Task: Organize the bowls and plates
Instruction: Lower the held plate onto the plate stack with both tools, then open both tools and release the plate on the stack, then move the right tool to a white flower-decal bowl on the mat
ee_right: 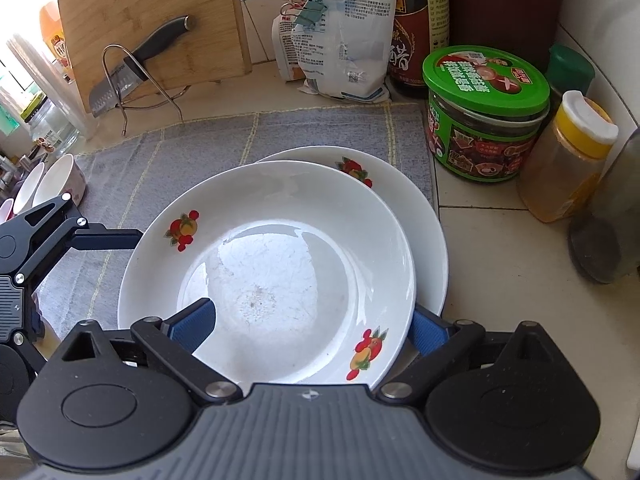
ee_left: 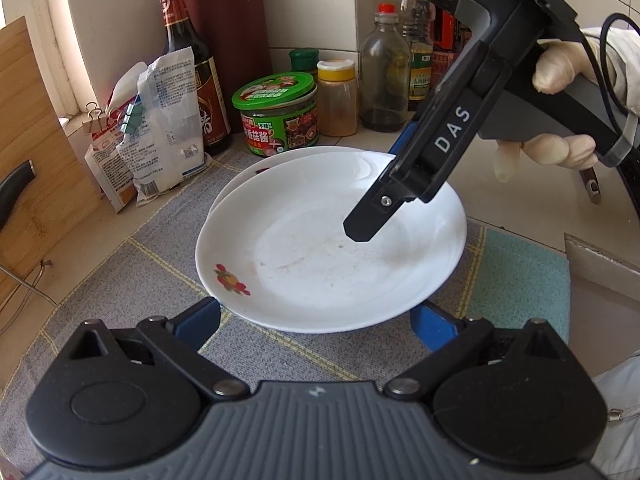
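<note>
Tiled table (ee_right: 500, 248), grey cloth (ee_right: 200, 148) on it. Two white plates (ee_right: 280, 240) stacked slightly askew on cloth, bowls (ee_right: 60, 184) at far left edge. Plates stiff, glazed, slippery, breakable; best taken at rim. Left gripper (ee_left: 316, 326) jaws spread, empty; right gripper (ee_right: 312, 326) jaws spread astride top plate's rim, not pinching.

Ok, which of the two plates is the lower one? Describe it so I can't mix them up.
Find the grey cloth on the counter; two white plates overlap on it. The lower plate peeks out on the side toward the green-lidded jar. Only a crescent of it shows, unlike the fully visible top plate.
</note>
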### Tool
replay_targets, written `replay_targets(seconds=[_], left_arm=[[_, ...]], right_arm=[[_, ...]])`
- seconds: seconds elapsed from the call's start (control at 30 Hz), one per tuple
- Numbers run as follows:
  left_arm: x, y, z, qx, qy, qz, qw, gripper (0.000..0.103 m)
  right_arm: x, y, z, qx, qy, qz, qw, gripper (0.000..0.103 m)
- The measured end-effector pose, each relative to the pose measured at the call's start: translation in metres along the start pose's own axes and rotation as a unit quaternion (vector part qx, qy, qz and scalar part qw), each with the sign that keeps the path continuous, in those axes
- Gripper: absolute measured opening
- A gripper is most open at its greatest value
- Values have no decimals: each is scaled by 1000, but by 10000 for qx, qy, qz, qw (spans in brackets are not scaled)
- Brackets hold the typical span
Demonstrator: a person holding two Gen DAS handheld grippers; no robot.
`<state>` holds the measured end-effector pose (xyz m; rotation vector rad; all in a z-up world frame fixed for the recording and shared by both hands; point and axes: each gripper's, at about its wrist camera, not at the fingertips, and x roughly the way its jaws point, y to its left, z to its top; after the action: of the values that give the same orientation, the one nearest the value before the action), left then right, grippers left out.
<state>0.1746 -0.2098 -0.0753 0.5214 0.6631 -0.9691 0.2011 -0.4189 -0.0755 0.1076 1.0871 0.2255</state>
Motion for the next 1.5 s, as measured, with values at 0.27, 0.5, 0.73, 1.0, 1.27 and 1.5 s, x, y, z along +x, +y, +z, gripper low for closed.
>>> replay_targets(seconds=[0.27,0.5,0.73,1.0,1.27,1.5], left_arm=[[3,-4,4,127,-133,-44,9998,101],[0,-2,2,40,-187,-50,9998,101],[-11,1,-1,-209,-426,45,9989,102],[-27,8,-11,-622,-509,240,9965,102],[-56,11,-35,-1310,-673,748,9863,102],[-88,15,-66,-2201,-717,1486,9614,102]], right_arm=[[-3,1,1,23,-13,-166,9999,103],[-8,1,-4,43,-62,-262,9996,103],[-10,4,-8,-27,-108,-452,9989,103],[-39,29,-4,-482,-846,-684,9929,103],[-49,71,2,-783,-1679,-585,9810,103],[-33,107,6,-1147,-1909,-258,9745,103]])
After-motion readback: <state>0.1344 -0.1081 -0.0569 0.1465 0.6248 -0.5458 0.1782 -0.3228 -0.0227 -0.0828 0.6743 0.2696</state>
